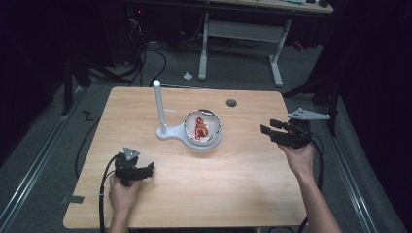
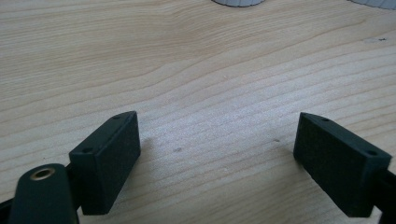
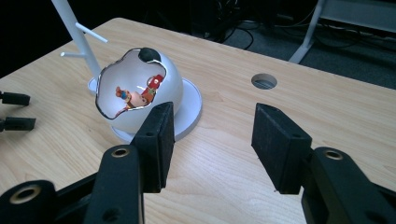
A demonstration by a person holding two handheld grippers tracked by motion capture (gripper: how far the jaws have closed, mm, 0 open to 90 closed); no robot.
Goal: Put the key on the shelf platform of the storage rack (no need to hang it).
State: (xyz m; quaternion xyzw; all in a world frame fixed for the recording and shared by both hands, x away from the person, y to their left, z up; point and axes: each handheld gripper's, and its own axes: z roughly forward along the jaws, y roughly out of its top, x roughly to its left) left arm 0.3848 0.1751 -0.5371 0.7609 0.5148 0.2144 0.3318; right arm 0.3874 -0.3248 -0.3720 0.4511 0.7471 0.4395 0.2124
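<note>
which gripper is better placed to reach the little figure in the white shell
Right, probably. The right gripper is open and aimed at the shell, whose opening faces it. The left gripper looks down at bare table.

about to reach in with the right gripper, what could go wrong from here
1. The white globe has a jagged opening; an open gripper could catch its edge and tip it on its base.
2. The thin white post with side pegs stands beside it and might be knocked.
3. The small figure inside looks fragile.

Table pale matt wood grain; shell glossy white plastic; tongs pads matt black, rough
</note>
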